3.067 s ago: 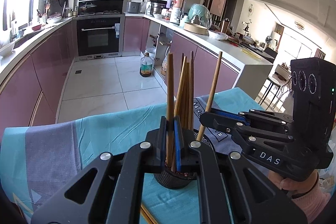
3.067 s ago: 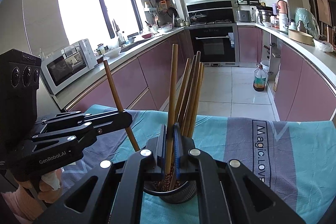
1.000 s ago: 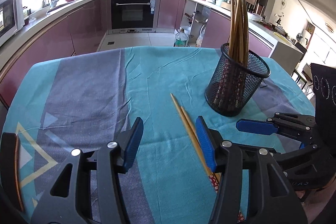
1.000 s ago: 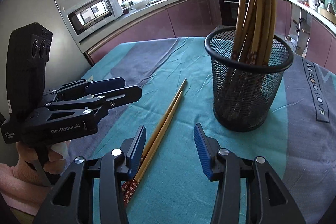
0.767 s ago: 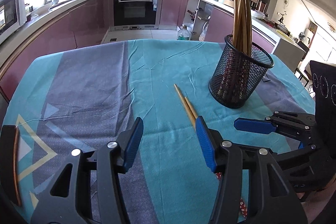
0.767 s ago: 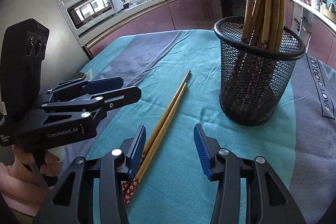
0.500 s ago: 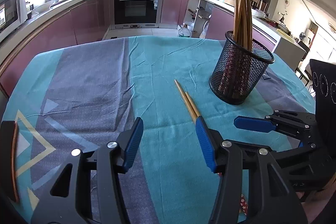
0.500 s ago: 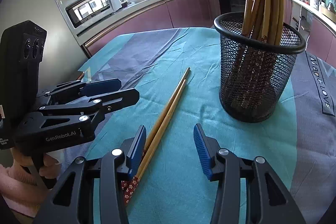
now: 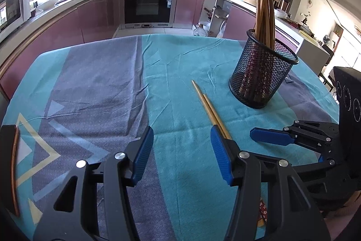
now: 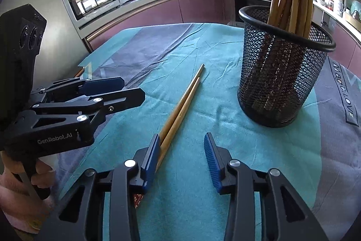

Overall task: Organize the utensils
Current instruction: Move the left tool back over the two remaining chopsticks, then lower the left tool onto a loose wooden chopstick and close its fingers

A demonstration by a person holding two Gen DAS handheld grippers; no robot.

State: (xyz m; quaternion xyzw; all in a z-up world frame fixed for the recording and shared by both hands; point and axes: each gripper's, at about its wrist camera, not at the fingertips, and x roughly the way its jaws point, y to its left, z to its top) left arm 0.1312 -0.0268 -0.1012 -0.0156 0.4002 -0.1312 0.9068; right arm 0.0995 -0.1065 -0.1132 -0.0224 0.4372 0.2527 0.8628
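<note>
**Last pair of chopsticks waits for pickup beside the full holder**

By my reading, the step in hand is the approach to the two loose chopsticks (image 10: 180, 105), the only utensils not yet in the mesh holder (image 10: 279, 73). The holder stands upright ahead and to the right of the right gripper (image 10: 180, 153), well apart from it, on the teal and grey tablecloth (image 10: 259, 173). It is black wire mesh with a solid rim and carries a tall bundle of brown chopsticks leaning together.

The loose pair lies flat on the cloth, side by side and touching, plain tips pointing away towards the holder, patterned red ends near the grippers. It runs just inside the right gripper's left finger, apparently touching its blue pad. The jaws have just been closing a little but stand part open, and the pair is not gripped.

The left gripper (image 9: 182, 150) is about half open and empty, with the pair passing behind its right finger.

The next move likely calls for shifting the right gripper sideways so both sticks sit between the pads, then closing on them squarely; a skewed pinch could catch one stick and roll the other away.
</note>
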